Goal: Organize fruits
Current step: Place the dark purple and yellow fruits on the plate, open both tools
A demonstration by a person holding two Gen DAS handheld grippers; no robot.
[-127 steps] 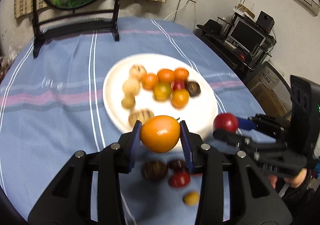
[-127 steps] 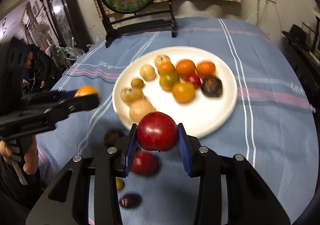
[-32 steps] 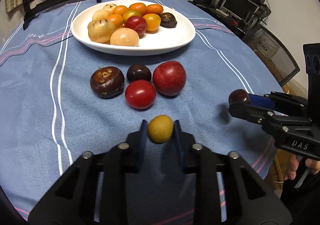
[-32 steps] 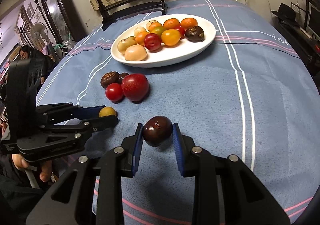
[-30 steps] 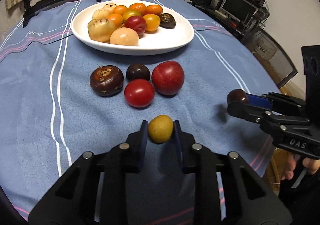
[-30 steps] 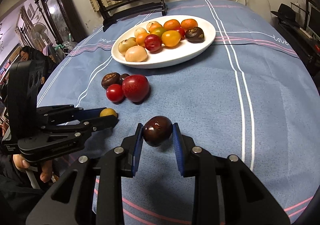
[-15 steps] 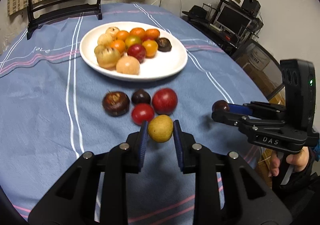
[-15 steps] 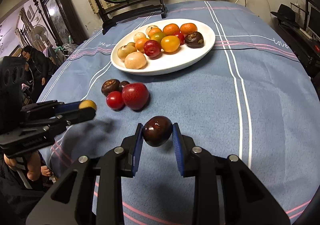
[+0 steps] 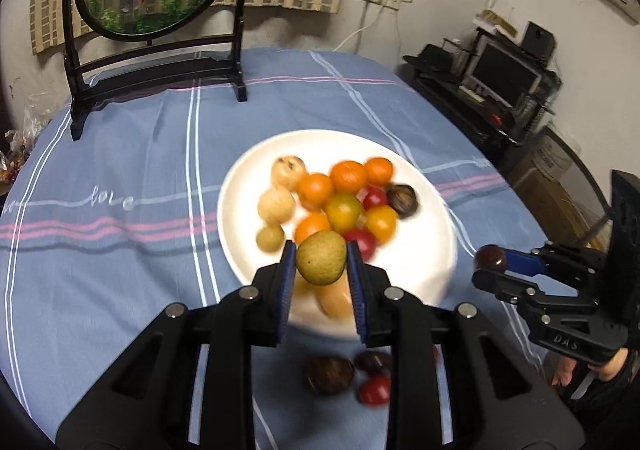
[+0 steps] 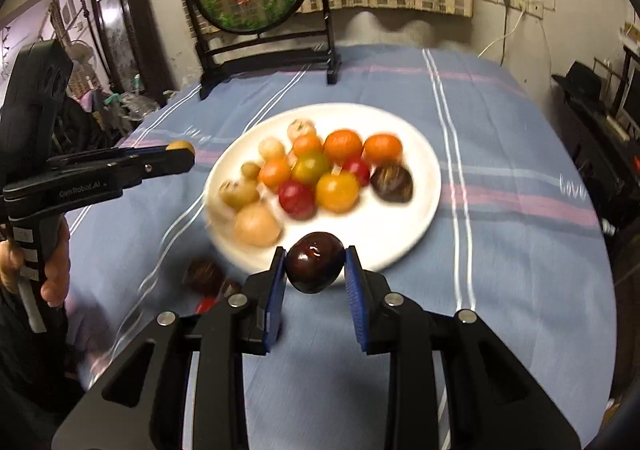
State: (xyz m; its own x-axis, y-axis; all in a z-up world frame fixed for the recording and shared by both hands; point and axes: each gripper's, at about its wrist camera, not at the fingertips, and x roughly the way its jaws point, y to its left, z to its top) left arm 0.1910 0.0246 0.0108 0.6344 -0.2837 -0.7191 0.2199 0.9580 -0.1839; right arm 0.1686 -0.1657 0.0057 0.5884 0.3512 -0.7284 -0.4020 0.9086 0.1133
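Left black two-finger gripper [image 9: 321, 264] clamped on a small yellow-green round fruit [image 9: 321, 257], dead centre of the left wrist frame, hanging over the near edge of the white round plate [image 9: 416, 270] piled with orange, red and tan fruit. Right black two-finger gripper [image 10: 315, 268] squeezing a glossy dark purple plum [image 10: 315, 267], lower centre of its frame. Few blurry dark and red fruits [image 9: 330, 374] loose on the blue striped tablecloth [image 9: 120, 178], bottom centre.
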